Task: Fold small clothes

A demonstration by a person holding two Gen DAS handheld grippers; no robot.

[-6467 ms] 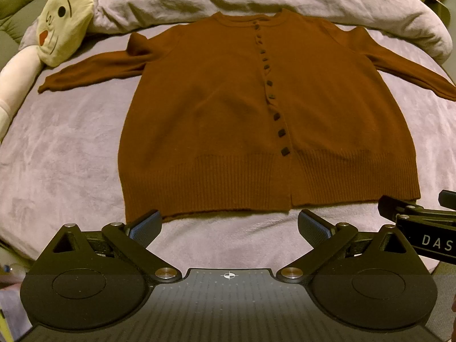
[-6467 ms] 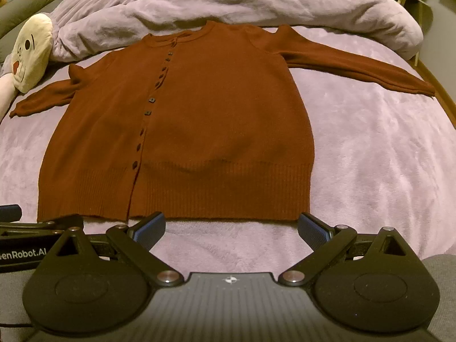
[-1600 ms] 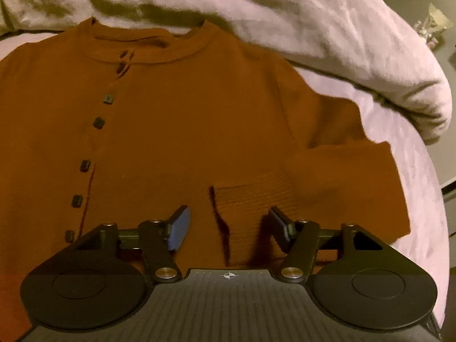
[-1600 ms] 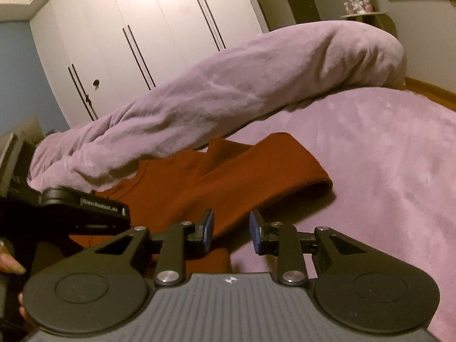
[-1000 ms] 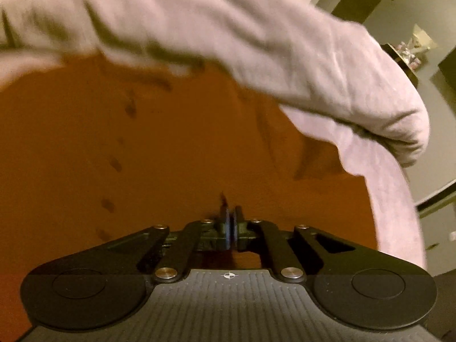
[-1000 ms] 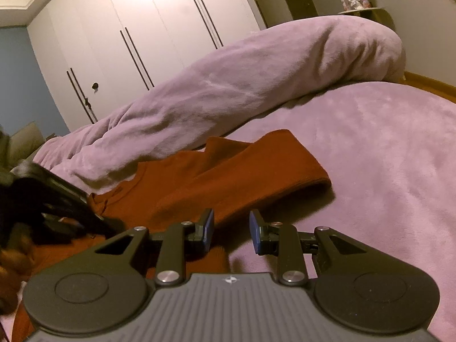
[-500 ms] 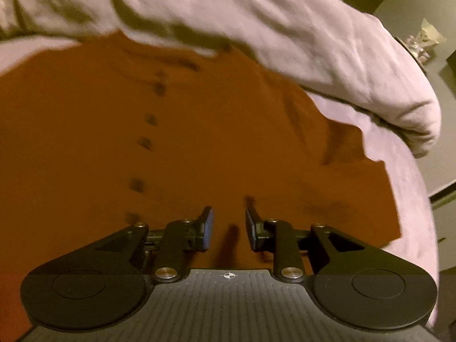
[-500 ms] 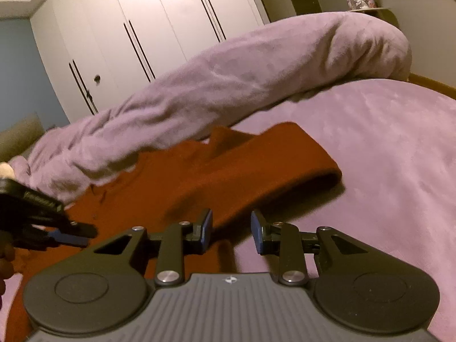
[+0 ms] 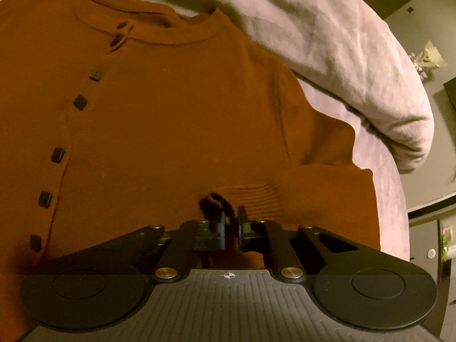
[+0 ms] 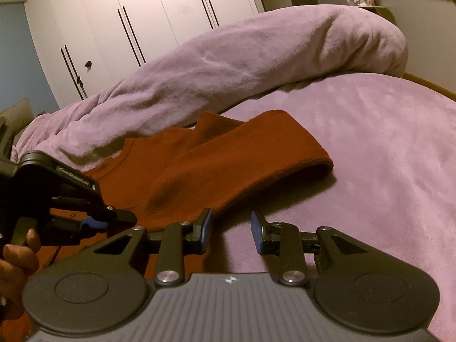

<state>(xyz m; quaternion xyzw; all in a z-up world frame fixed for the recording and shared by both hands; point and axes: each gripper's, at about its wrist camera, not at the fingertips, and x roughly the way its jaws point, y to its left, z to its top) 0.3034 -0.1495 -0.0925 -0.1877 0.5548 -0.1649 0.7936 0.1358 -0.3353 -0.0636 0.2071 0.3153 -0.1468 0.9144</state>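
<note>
Now the rust cardigan [image 9: 176, 131] lies flat on the bed [image 10: 384, 148], its neckline toward the rolled duvet [image 10: 228, 65]. The left hand-held gripper [image 9: 230, 229] has just closed on the folded sleeve's cuff [image 9: 250, 202]; the right hand-held gripper [image 10: 231, 232] stands partly open, empty.

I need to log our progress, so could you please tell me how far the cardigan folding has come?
Done: one sleeve of the rust-brown knitted button-up cardigan lies folded across its body. In hand: the left gripper pinches that sleeve's ribbed cuff; the right gripper is open over the purple bedspread. Left: the remaining folds.
</note>
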